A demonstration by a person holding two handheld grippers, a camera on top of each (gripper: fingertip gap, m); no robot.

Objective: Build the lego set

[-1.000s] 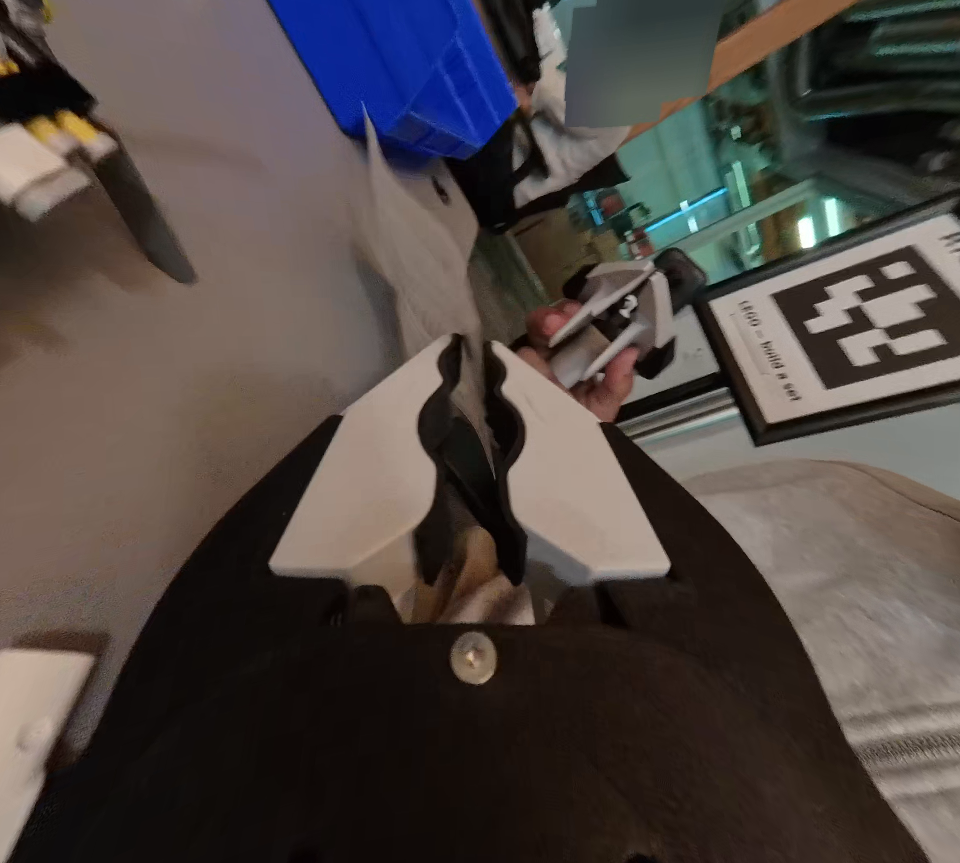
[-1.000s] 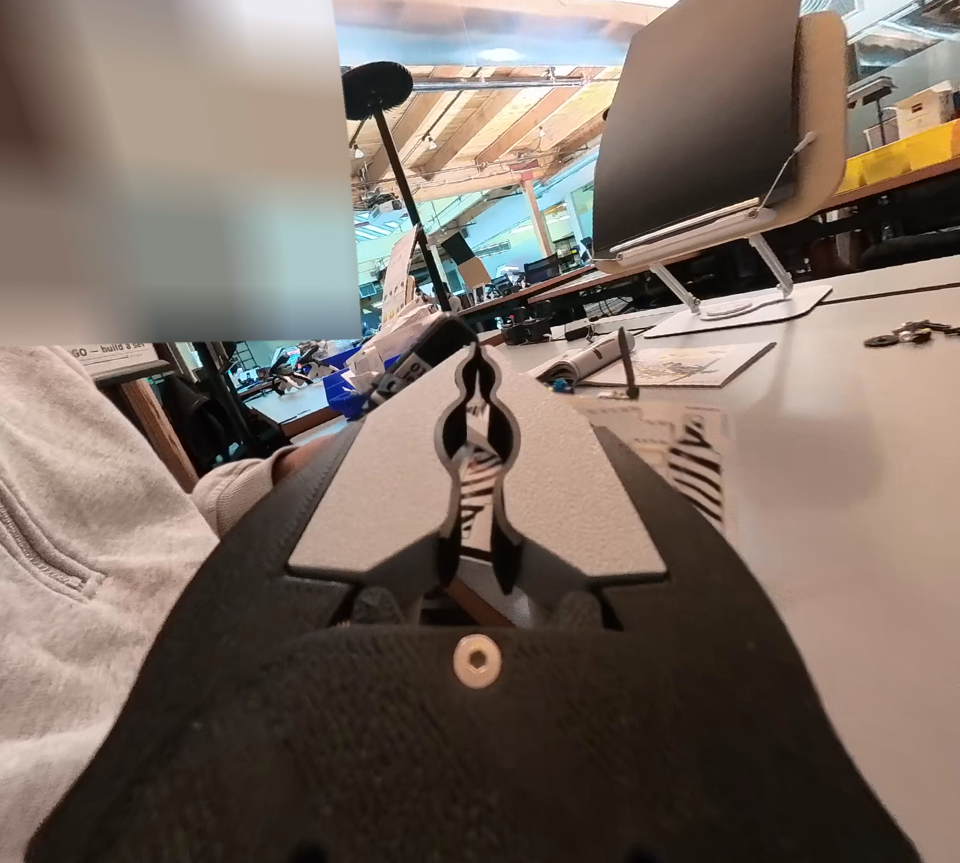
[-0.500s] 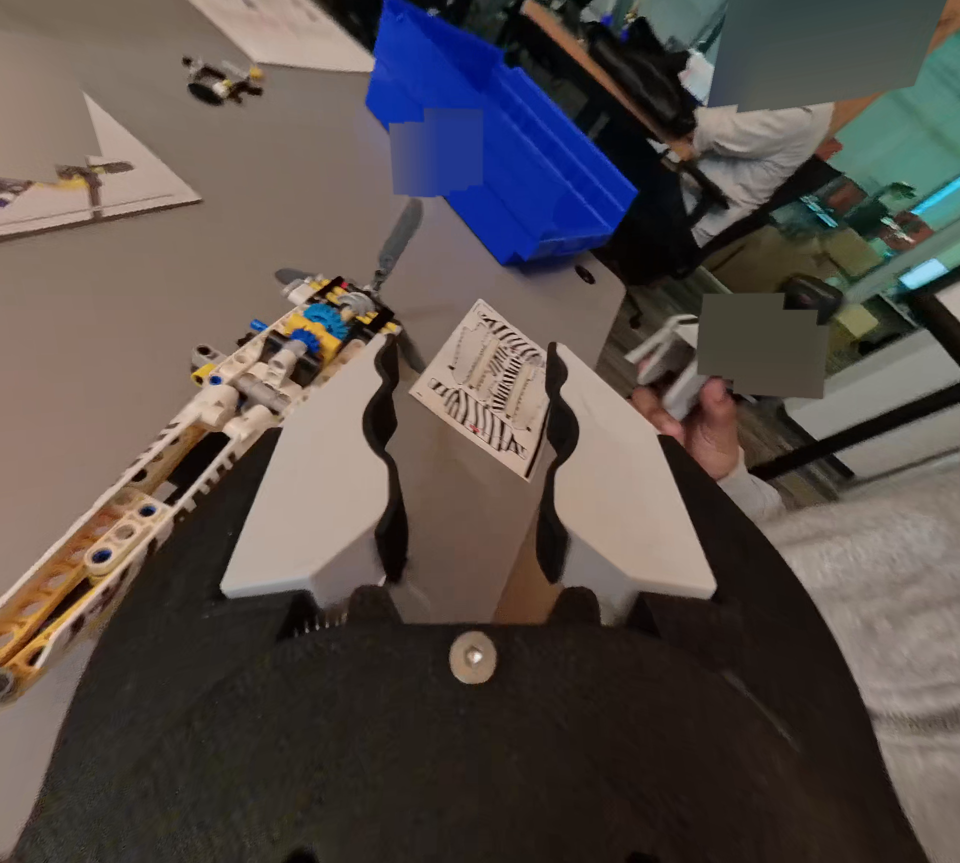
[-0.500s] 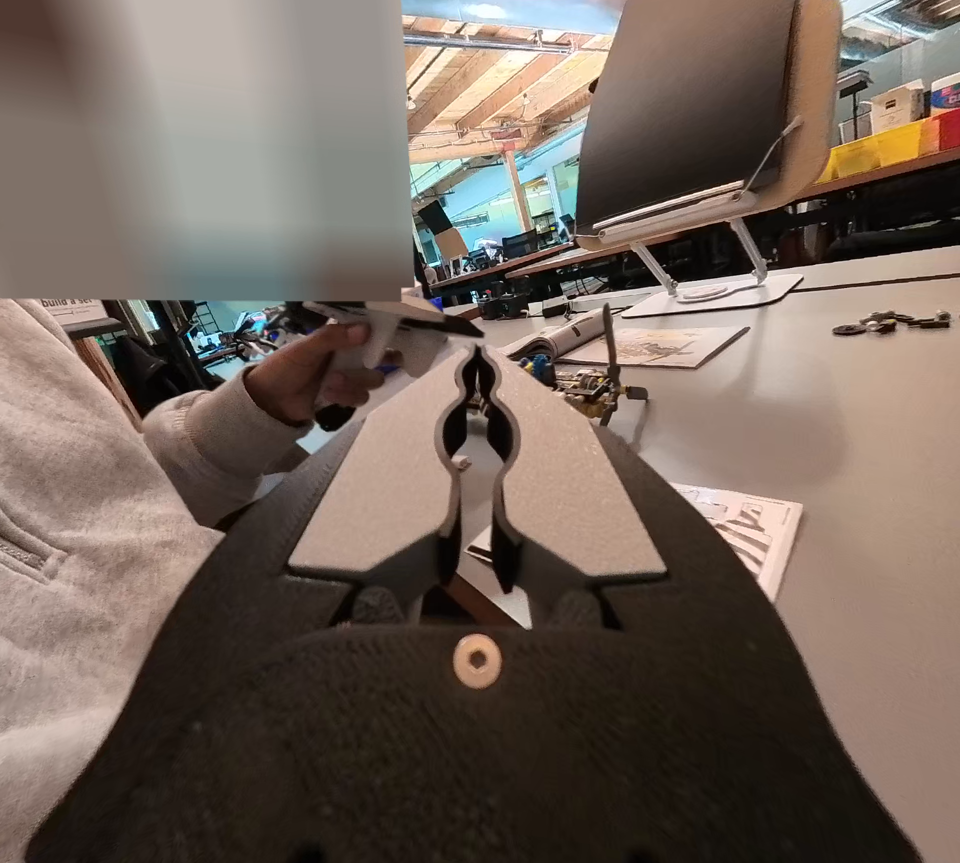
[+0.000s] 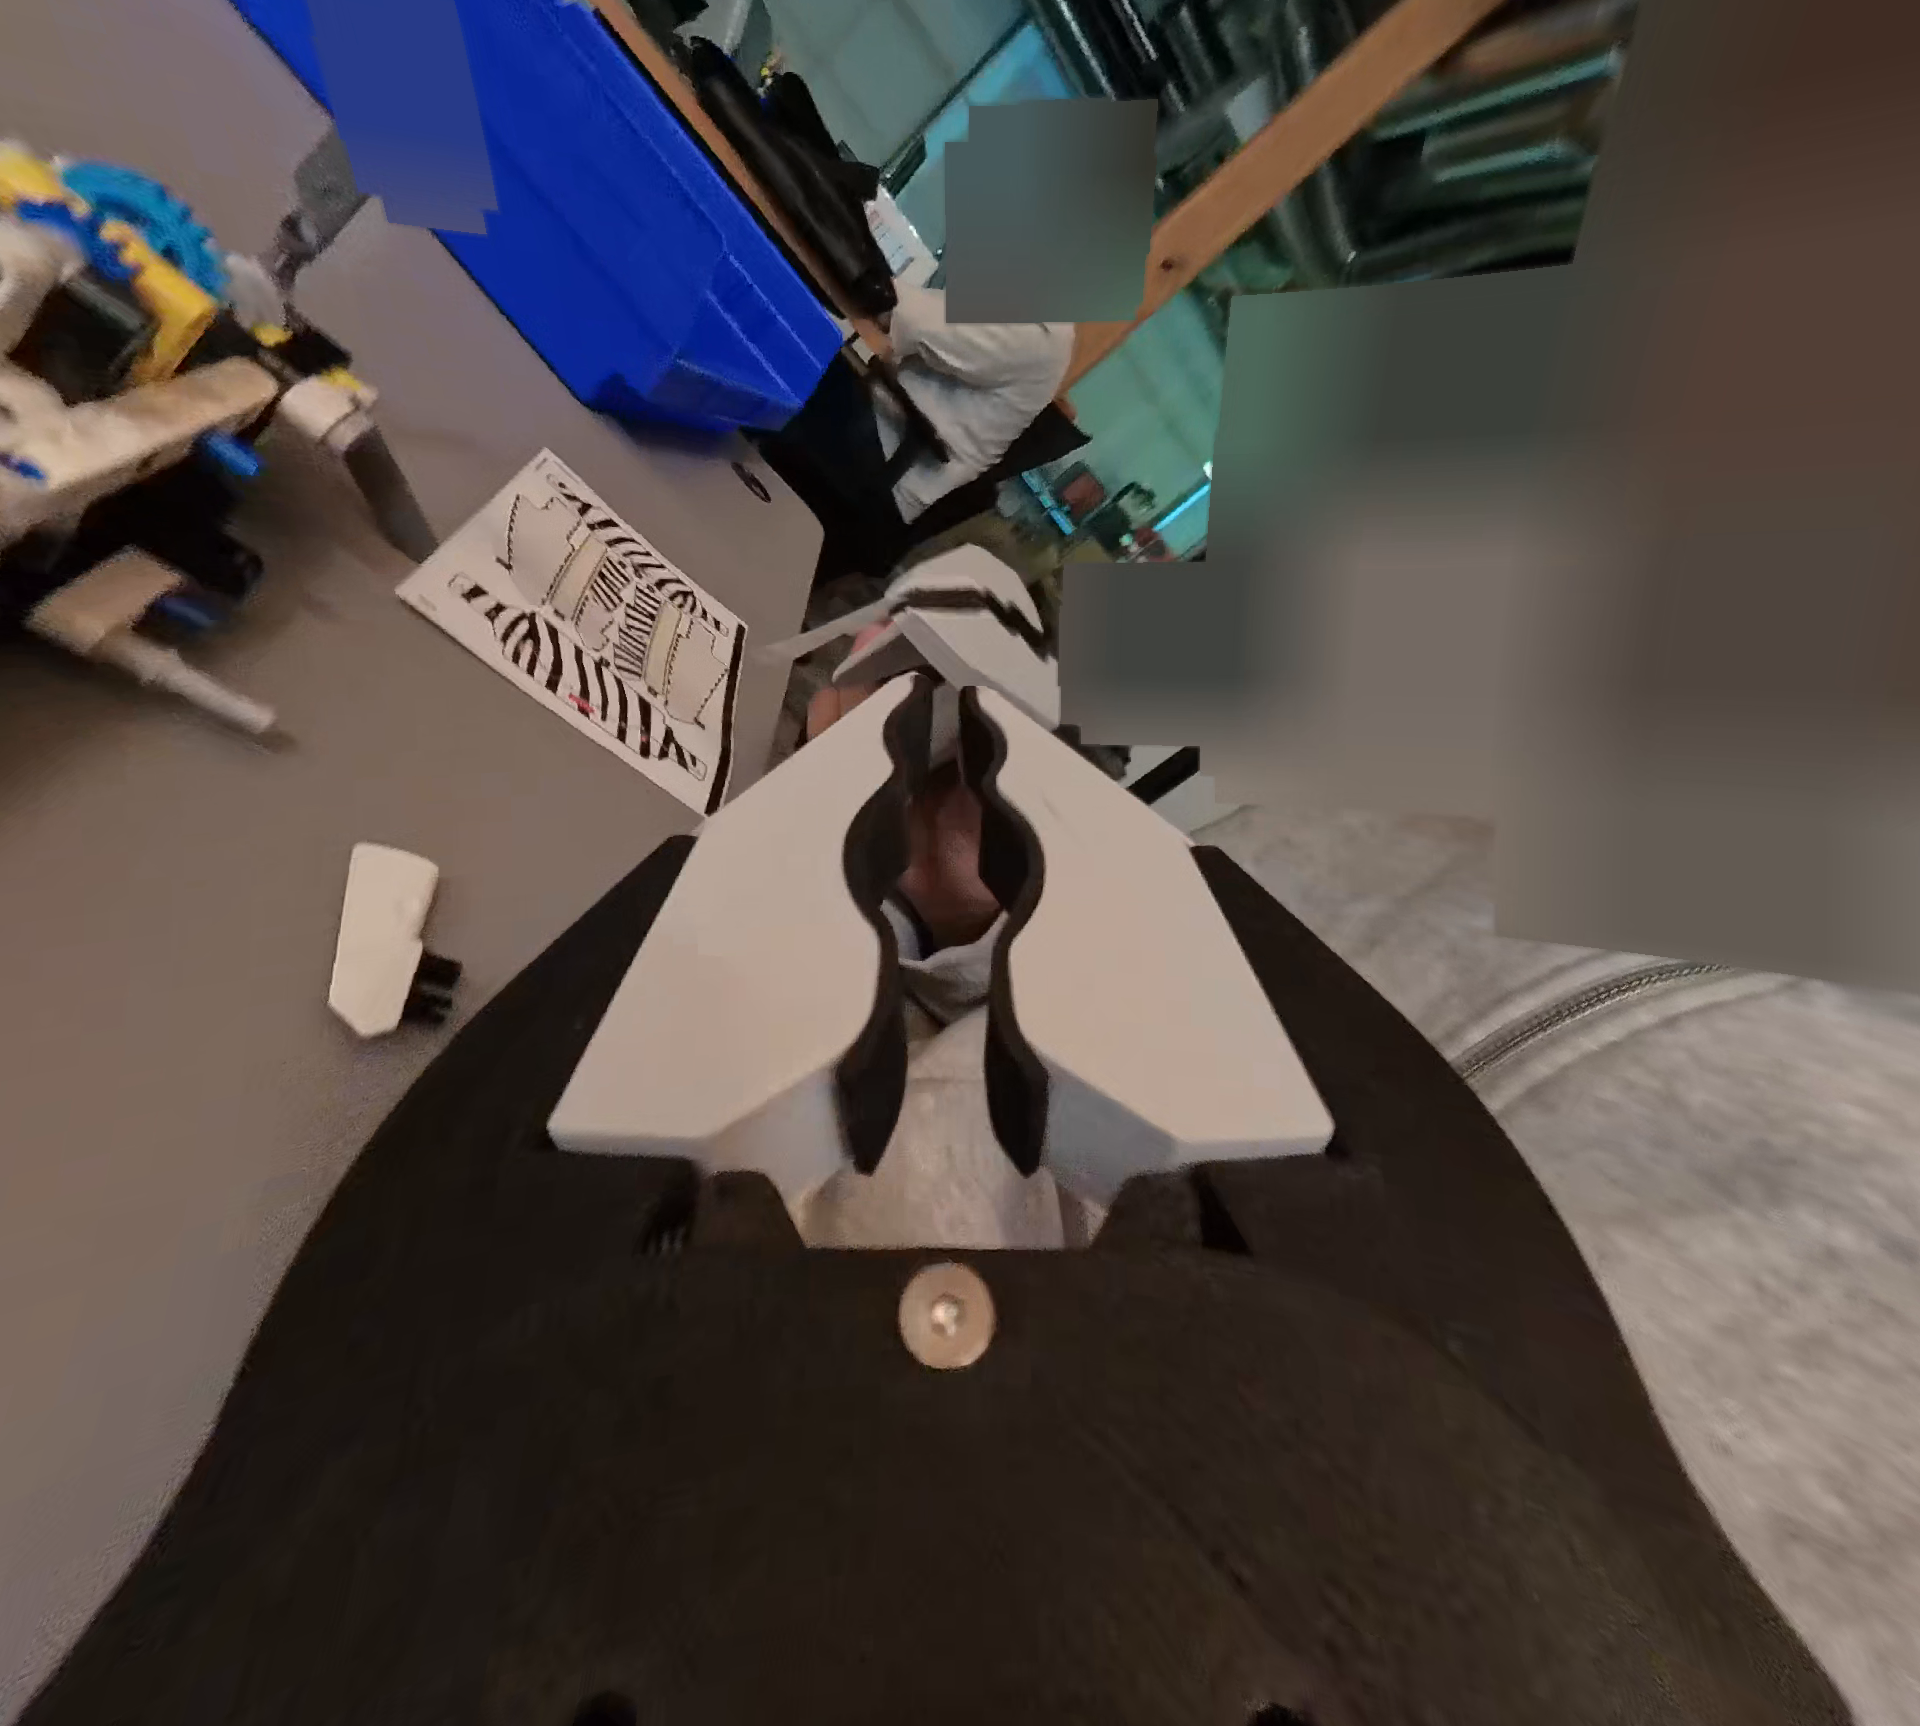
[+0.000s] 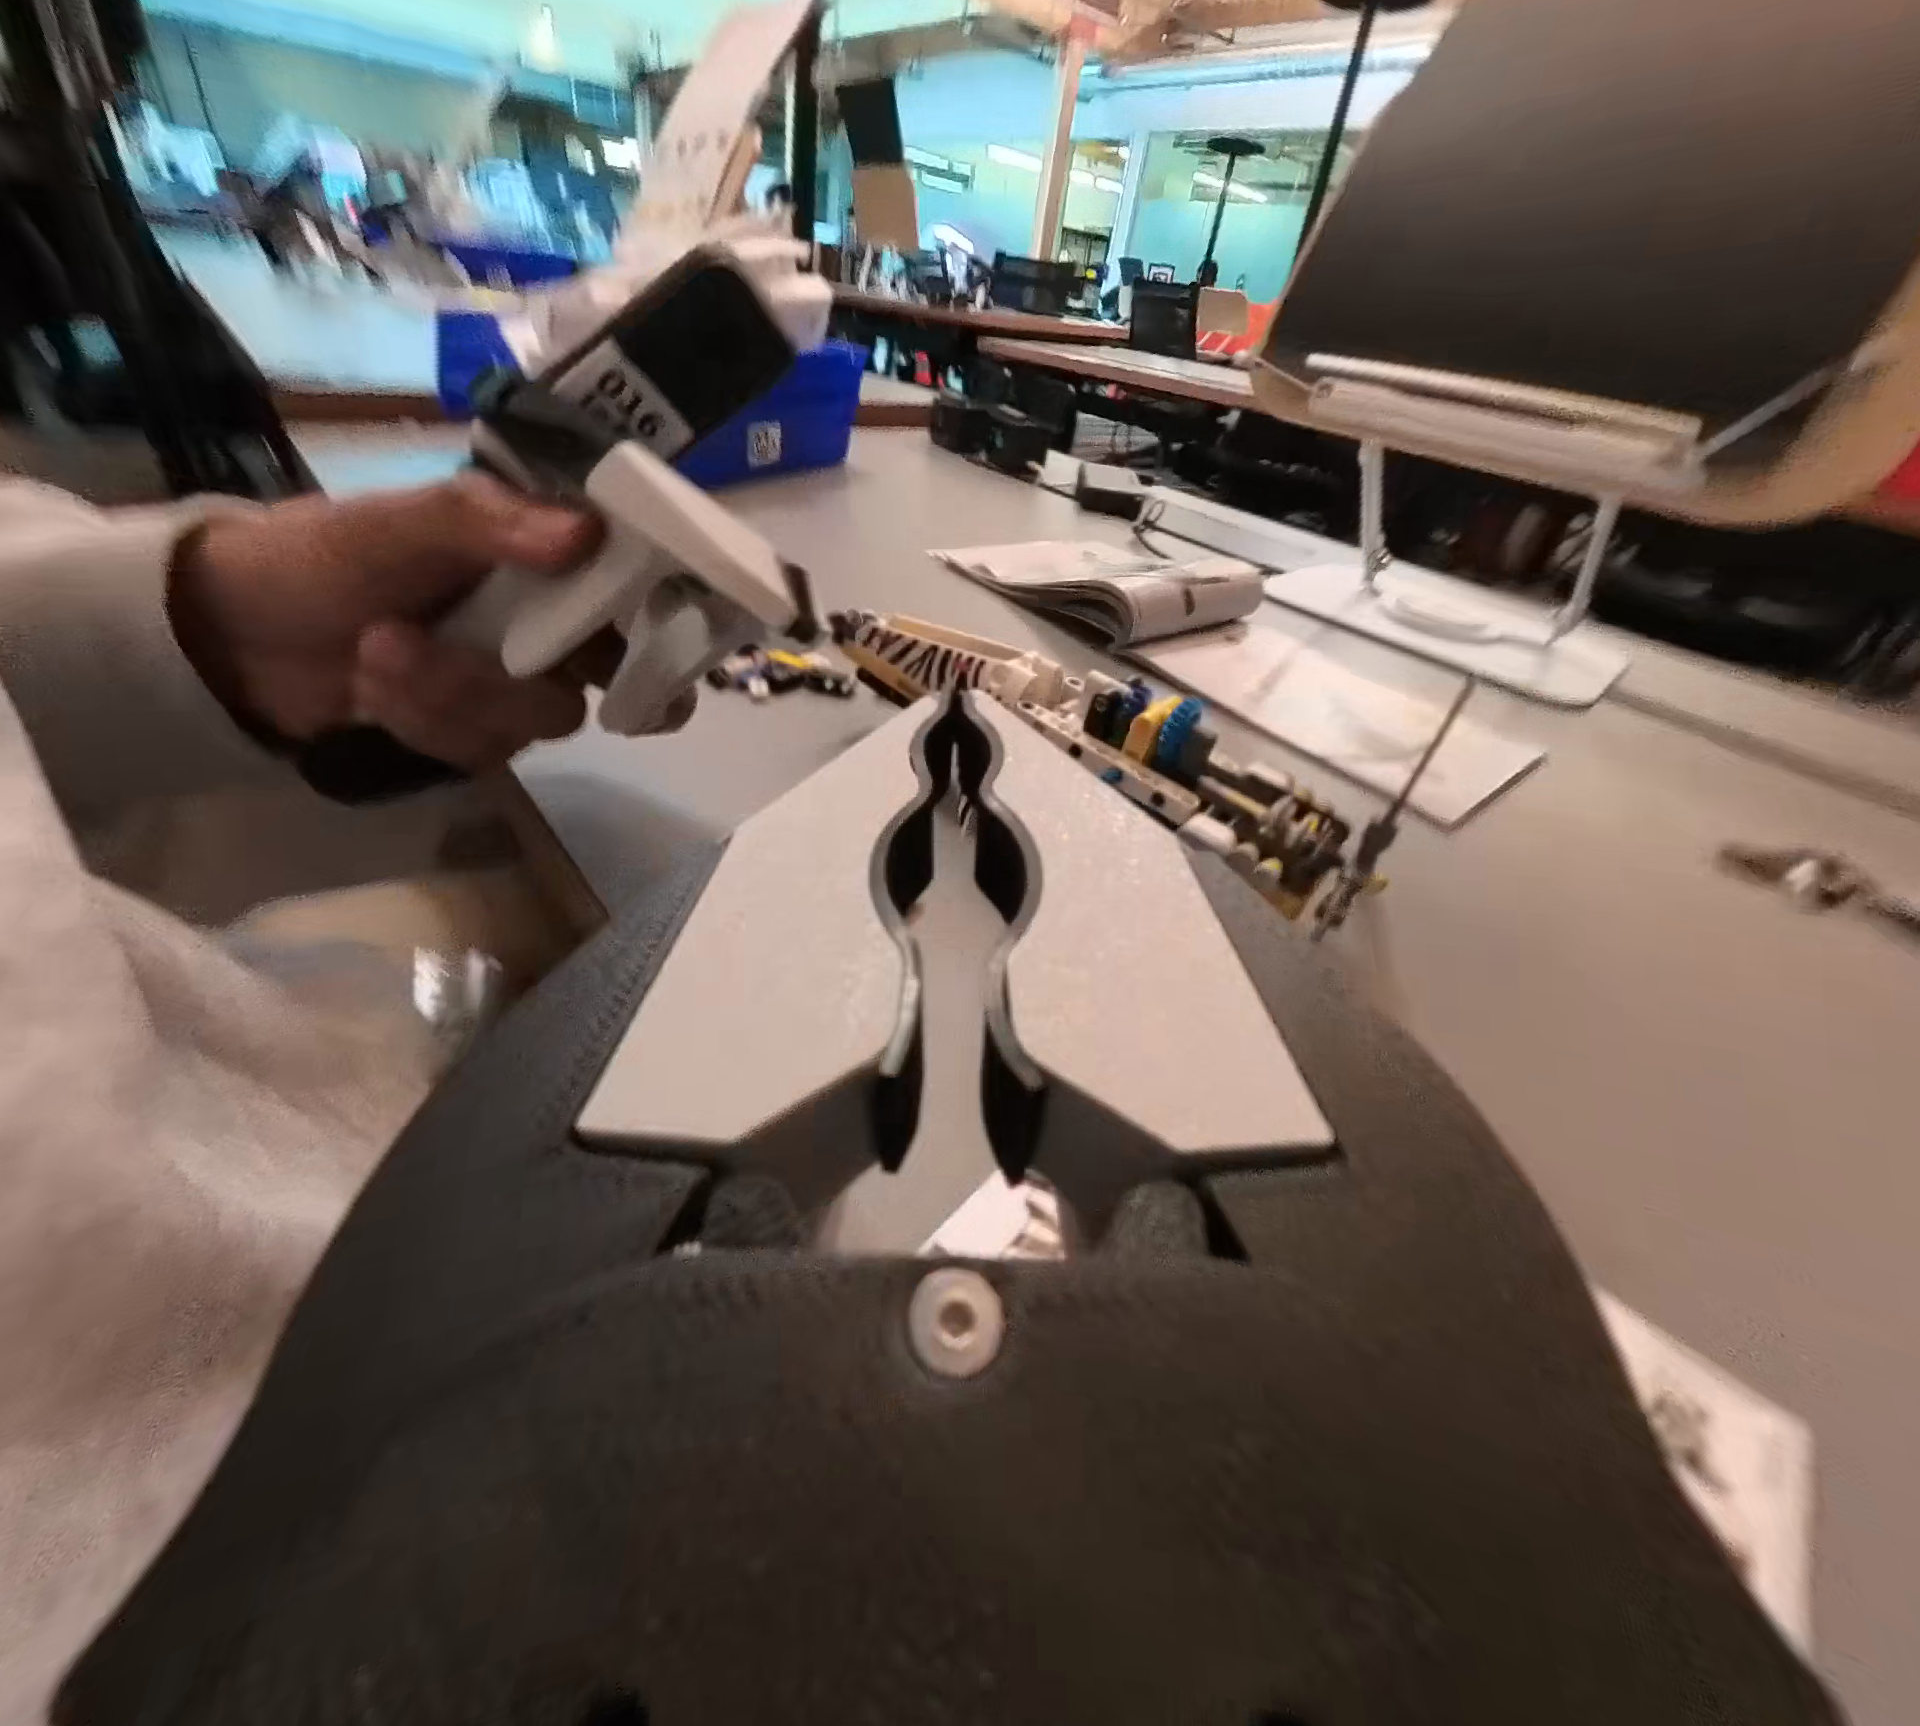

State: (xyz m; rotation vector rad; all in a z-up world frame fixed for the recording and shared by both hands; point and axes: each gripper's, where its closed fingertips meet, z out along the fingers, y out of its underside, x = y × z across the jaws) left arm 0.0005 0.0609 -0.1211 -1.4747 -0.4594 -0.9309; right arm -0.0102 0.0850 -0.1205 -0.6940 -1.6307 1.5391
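A partly built Lego model (image 6: 1132,741), white and yellow with blue gears and a zebra-striped panel, lies on the grey table just beyond my right gripper (image 6: 951,712), which is shut and empty. In the left wrist view the model (image 5: 114,388) is at the far left. My left gripper (image 5: 940,712) is shut and empty, off the table's edge over a grey sleeve. It also shows in the right wrist view (image 6: 800,616), held by a hand near the model's striped end. A loose white Lego piece (image 5: 379,933) and a zebra sticker sheet (image 5: 597,627) lie on the table.
A blue bin (image 5: 623,222) stands at the table's far side. An open booklet (image 6: 1122,585), a laptop on a stand (image 6: 1507,429) and small dark parts (image 6: 1818,876) sit behind and right of the model. A person sits in the background. The tips of both grippers are at nearly the same place. The loose white Lego piece (image 5: 379,933) sits 10 cm or so from the ends of my left fingers.
My left gripper has gone from open to shut and swung right, past the table's edge. My right gripper has turned toward the table, so the model now lies just ahead of it.
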